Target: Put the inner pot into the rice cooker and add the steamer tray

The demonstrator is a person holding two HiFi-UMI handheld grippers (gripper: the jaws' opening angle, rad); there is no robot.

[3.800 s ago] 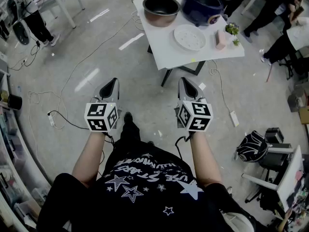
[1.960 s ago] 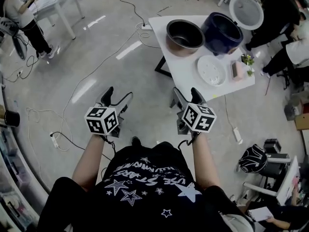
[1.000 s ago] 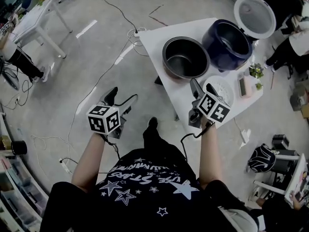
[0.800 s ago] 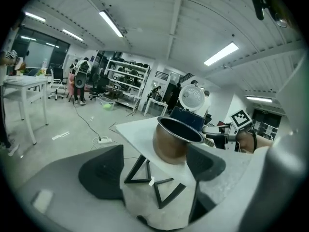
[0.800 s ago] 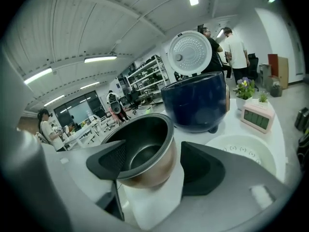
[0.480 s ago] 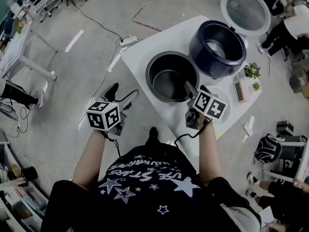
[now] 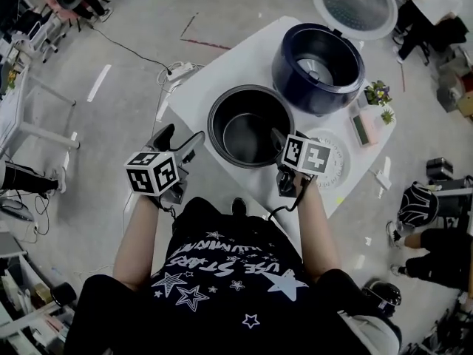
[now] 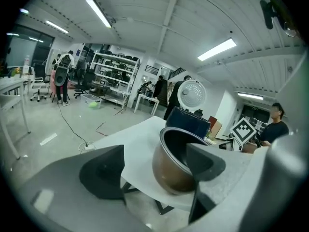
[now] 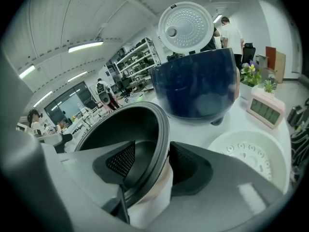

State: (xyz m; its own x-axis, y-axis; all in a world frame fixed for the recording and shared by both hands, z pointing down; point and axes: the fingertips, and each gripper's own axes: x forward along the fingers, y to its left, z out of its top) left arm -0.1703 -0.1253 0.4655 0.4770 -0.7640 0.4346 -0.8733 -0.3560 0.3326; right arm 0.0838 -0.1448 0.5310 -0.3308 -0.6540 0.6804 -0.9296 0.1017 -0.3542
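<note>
So, the inner pot (image 7: pixel 250 126) is seen as a round, deep bowl: dark and smooth inside, coppery brown on the outside in the left gripper view, with a thick rolled rim all round. It's stood upright on the white table (image 7: pixel 222 69), mouth open to the ceiling, so its axis runs straight up and down.

The right gripper (image 7: pixel 275 135) is set down over the edge of the pot nearest to it. One jaw is dipped inside the bowl and the other is kept outside the wall, with the rim caught between them. Its jaws have just been closing. The outer pad is right against the wall, but a gap is seen between the inner pad and the rim, so the pot isn't clamped.

The left gripper (image 7: pixel 181 135) is held off the table's edge on the far side of the pot from the right gripper, jaws spread wide with nothing between them. The pot lies ahead of it, apart.

Past the right gripper's jaws, the dark blue rice cooker (image 7: pixel 318 59) is parked with its lid (image 7: pixel 353 2) flipped up. The white steamer tray (image 7: pixel 332 161) is laid flat just beside the right gripper's outer jaw.
</note>
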